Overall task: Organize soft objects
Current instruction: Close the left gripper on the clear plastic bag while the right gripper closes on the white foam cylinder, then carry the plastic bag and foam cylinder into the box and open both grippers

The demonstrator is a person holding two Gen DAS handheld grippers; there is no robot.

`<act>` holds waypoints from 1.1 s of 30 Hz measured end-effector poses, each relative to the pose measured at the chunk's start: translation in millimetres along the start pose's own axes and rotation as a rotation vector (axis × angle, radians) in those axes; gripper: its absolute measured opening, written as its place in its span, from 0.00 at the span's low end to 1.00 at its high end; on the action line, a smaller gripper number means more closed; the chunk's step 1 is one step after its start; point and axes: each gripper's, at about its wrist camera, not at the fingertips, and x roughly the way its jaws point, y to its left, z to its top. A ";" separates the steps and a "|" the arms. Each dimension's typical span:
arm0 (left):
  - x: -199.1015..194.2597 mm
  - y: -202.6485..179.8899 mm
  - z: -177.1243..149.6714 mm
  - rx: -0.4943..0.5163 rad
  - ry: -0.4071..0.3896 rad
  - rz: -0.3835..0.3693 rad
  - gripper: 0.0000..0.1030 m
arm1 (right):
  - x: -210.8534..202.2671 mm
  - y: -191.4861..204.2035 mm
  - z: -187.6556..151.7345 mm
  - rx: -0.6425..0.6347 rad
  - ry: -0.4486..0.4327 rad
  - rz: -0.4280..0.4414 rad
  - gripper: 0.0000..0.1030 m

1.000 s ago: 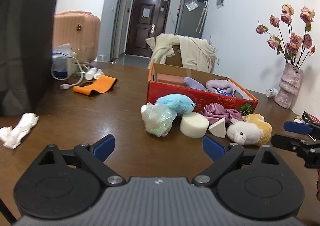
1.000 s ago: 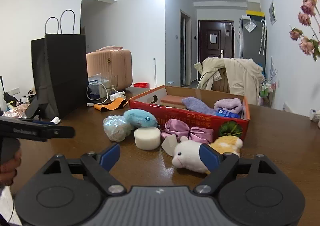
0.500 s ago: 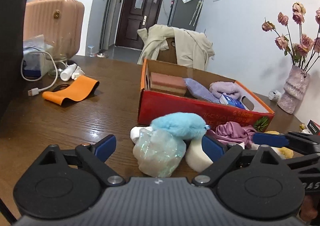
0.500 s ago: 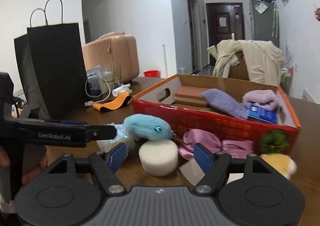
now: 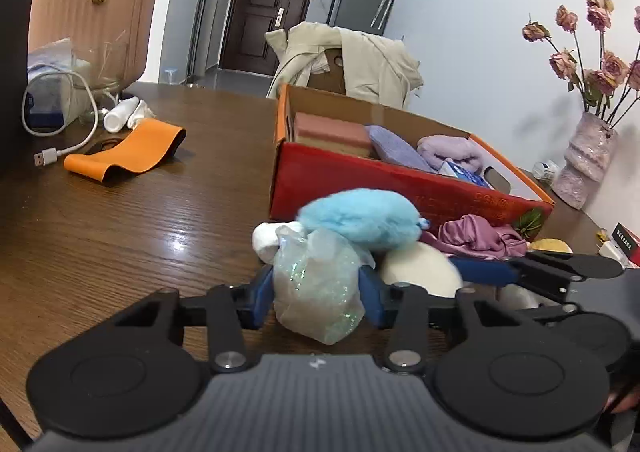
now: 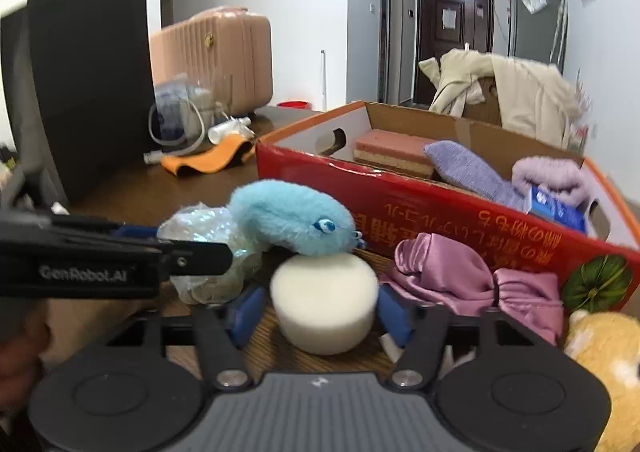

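Observation:
A pile of soft things lies in front of a red cardboard box [image 5: 360, 180]. My left gripper [image 5: 316, 302] is closing, and its blue pads press both sides of a glittery plastic bag [image 5: 316, 280]. A blue plush [image 5: 358, 216] rests on top, just behind the bag. My right gripper [image 6: 322, 316] is also closing, with a round white sponge [image 6: 324, 304] between its pads; the pads stand close to its sides and it is not squeezed. A pink satin bow [image 6: 460, 272] and a yellow plush [image 6: 604, 352] lie to the right. The box holds a pink sponge [image 6: 392, 150], purple cloths and a blue packet.
A black paper bag [image 6: 88, 84] stands at the left, with a pink suitcase [image 5: 88, 16] behind it. An orange band [image 5: 128, 156] and a white cable [image 5: 60, 132] lie on the brown table. A vase of dried roses [image 5: 584, 164] stands at the right, and a coat-draped chair [image 5: 352, 52] behind the box.
Both grippers came forward and down to the pile. The left jaws narrowed onto the glittery bag. The right jaws narrowed around the white sponge.

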 end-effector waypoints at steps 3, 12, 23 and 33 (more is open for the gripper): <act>-12.7 -6.2 0.1 0.015 -0.014 -0.001 0.31 | -4.2 2.4 1.6 -0.015 0.001 0.002 0.47; -92.6 -32.9 -24.7 0.032 -0.055 -0.044 0.31 | -93.9 8.1 -9.0 -0.042 -0.101 0.037 0.47; -146.4 -69.2 -28.8 0.062 -0.156 -0.053 0.31 | -190.2 -8.0 -31.2 -0.011 -0.241 -0.022 0.47; -90.0 -63.0 71.6 0.109 -0.197 -0.107 0.31 | -174.3 -70.9 25.0 0.026 -0.294 -0.036 0.47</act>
